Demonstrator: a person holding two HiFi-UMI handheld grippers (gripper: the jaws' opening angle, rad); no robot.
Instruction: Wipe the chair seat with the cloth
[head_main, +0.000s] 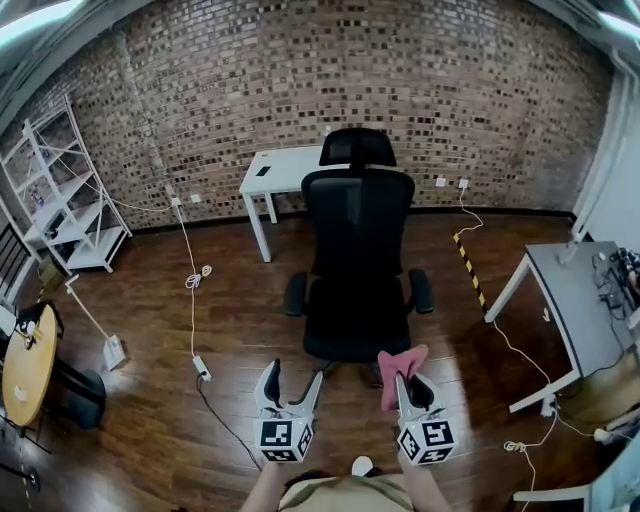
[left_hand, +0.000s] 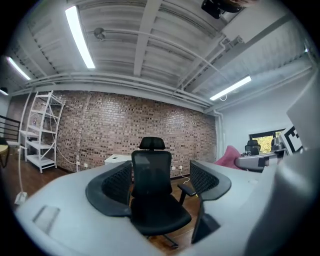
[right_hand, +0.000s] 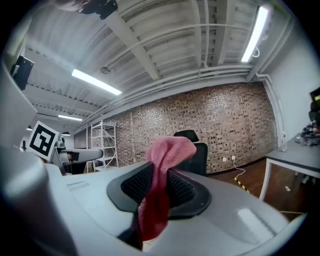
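Against the brick wall (head_main: 300, 90) stands a white tabletop (head_main: 275, 172), and just in front of it, on the dark wood floor (head_main: 150, 330), a black office chair (head_main: 358, 215) turns its seat (head_main: 355, 325) toward the person. White shelving (head_main: 62, 205) fills the room's left corner, and a grey tabletop (head_main: 575, 290) sits at the right. Short of the seat's front edge, the right gripper (head_main: 405, 388) has its fingers (right_hand: 185, 192) closed on a pink cloth (right_hand: 162, 165), which is not touching the seat. The left gripper (head_main: 294, 378) holds its fingers (left_hand: 112, 185) wide apart, gripping nothing.

Chair (right_hand: 201, 156) mostly behind cloth (right_hand: 169, 148)
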